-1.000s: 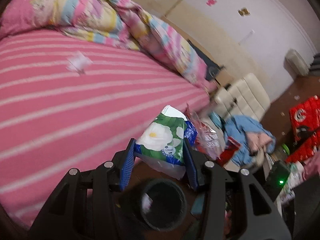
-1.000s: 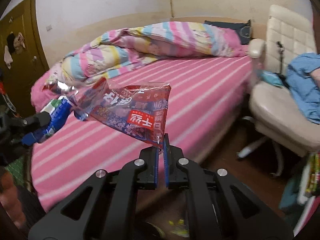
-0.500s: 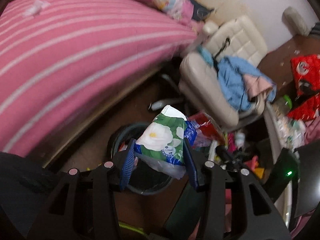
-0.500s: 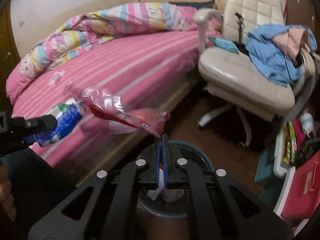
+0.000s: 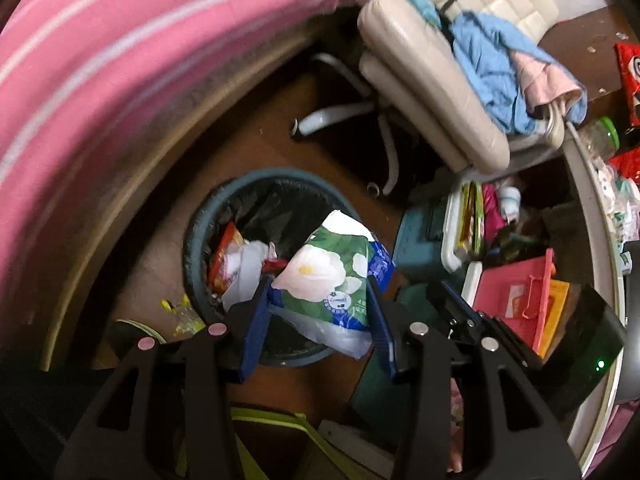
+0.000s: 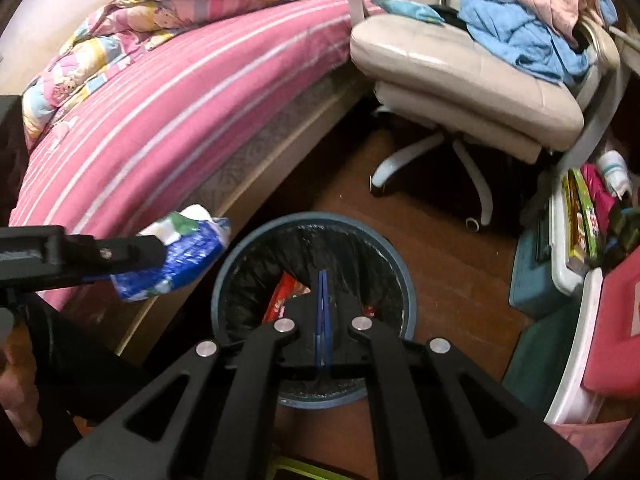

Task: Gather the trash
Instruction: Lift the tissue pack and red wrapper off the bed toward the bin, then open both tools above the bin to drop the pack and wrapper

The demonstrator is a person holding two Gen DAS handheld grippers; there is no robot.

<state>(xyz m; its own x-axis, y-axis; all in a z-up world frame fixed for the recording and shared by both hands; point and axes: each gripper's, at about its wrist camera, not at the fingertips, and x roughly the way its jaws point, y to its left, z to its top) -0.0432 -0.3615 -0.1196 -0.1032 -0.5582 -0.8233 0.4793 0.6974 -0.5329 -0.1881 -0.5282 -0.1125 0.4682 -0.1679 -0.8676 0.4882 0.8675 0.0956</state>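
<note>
Bed [image 6: 168, 92] w/ pink striped sheet, pastel quilt [image 6: 132, 12] bunched at its far end. Cream swivel chair [image 6: 460, 76] just beside the bed, blue and pink clothes [image 6: 536, 20] heaped on it. Wood floor [image 6: 440, 248]. Right side: white bins of books and clutter [image 5: 472, 224], pink box [image 5: 516, 292].

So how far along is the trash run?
Done: red wrappers already lie in the lined bin. In hand: the left gripper holds a green tissue pack above it; the right gripper is shut over the bin. Left: drop the pack; a white scrap remains on the bed.
</note>
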